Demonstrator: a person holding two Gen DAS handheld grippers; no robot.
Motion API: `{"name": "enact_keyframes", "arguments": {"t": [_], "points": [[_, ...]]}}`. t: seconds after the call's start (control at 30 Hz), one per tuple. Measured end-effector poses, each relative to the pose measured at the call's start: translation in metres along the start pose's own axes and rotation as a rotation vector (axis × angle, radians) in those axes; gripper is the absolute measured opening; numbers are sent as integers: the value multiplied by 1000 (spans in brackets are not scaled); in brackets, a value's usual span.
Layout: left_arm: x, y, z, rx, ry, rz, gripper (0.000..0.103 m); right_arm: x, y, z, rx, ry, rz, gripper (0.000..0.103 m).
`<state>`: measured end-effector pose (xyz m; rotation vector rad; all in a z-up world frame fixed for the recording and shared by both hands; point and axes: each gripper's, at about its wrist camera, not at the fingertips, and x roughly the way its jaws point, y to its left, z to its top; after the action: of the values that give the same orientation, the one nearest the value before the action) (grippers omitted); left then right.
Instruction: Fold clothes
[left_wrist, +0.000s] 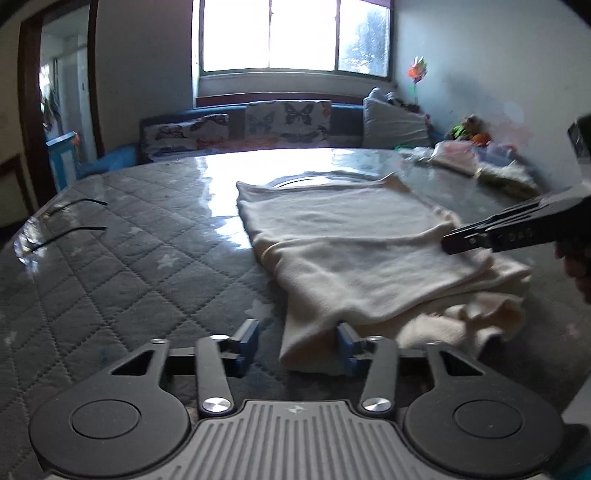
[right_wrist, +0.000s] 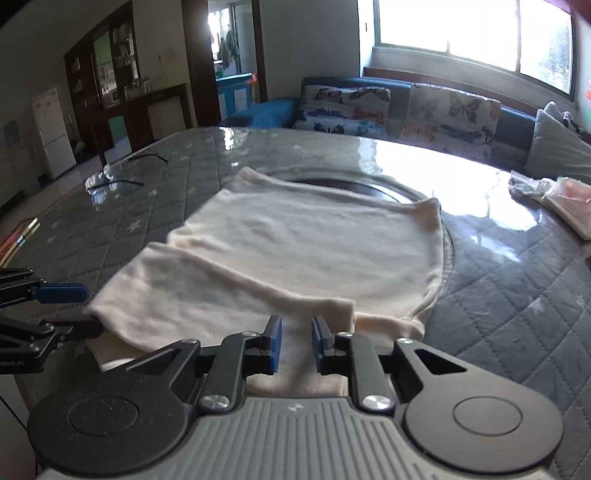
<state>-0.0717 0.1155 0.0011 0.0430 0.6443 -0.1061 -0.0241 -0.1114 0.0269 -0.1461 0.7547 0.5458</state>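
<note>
A cream garment (left_wrist: 354, 254) lies partly folded on the grey quilted table cover (left_wrist: 110, 280), its near part doubled over. It also shows in the right wrist view (right_wrist: 295, 243). My left gripper (left_wrist: 297, 341) is open, its blue pads either side of the garment's near left corner. My right gripper (right_wrist: 294, 343) is open, with the near edge of the cloth lying between its pads. The right gripper also shows from the side in the left wrist view (left_wrist: 448, 243), and the left gripper shows in the right wrist view (right_wrist: 85, 306) at the garment's left corner.
Glasses (right_wrist: 110, 177) lie at the far left of the table. Packets and folded items (right_wrist: 554, 199) sit at the far right. A round glass turntable (right_wrist: 369, 188) lies under the garment's far edge. A sofa with butterfly cushions (left_wrist: 284, 122) stands behind the table.
</note>
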Motion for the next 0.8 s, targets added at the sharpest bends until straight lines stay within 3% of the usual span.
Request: {"name": "enact_keyframes", "arguments": {"t": [0.1, 0.27, 0.4, 0.5, 0.7, 0.8], "points": [[-1, 9, -3, -65, 11, 19, 13, 3, 0, -3, 0, 14, 1, 19], [-7, 16, -9, -126, 26, 74, 5, 4, 0, -5, -7, 17, 7, 23], [-16, 29, -9, -170, 46, 51, 6, 3, 1, -5, -9, 13, 15, 28], [-22, 29, 3, -150, 21, 45, 7, 0, 1, -4, -9, 3, 18, 29], [-7, 14, 42, -176, -42, -105, 14, -1, -1, 0, 3, -14, 16, 30], [13, 3, 54, -150, -44, -120, 15, 1, -1, 0, -3, -9, 17, 30]]}}
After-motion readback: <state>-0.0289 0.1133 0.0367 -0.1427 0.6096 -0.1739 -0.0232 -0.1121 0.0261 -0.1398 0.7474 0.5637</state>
